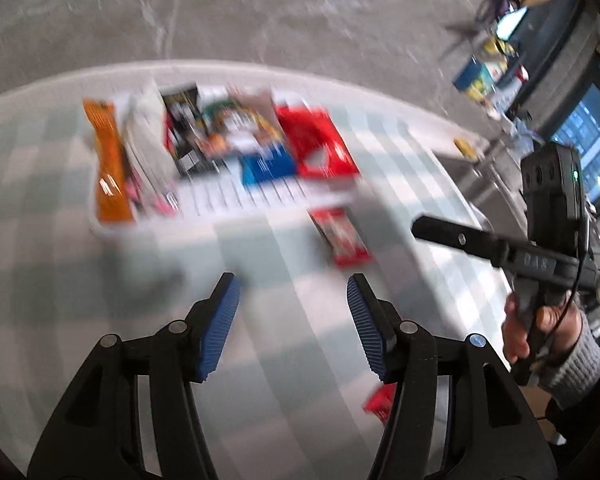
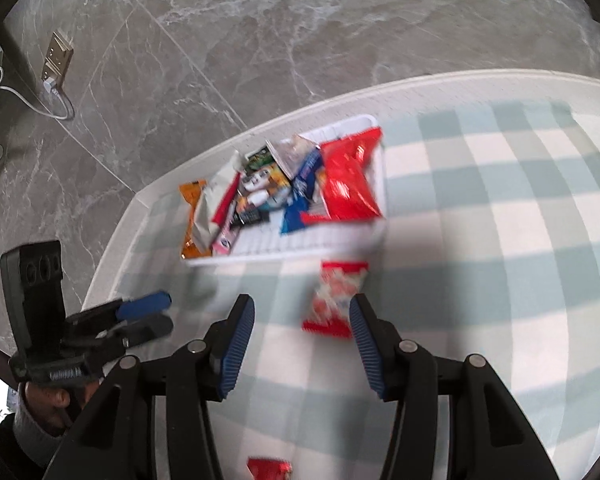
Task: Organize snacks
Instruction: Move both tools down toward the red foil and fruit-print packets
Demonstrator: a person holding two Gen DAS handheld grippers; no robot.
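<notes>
Snacks fill white tray [image 2: 374, 184] at 12 o'clock; red packet [image 2: 336, 300] loose on tabletop; both grippers part-open, empty — blurred approach risks knocking it away

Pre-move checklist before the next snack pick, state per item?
1. Left gripper empty, jaws apart: ok.
2. Right gripper empty, jaws apart: ok.
3. Target in view: red-and-white snack packet lies flat on the checked cloth, outside the white basket: ok.
4. Packet lined up between the right fingers: not ok, it sits toward the right-hand finger.
5. Room in the basket: ok, bare slatted floor at its near side.
6. Second red packet at the bottom edge: cannot tell, mostly cut off.
</notes>
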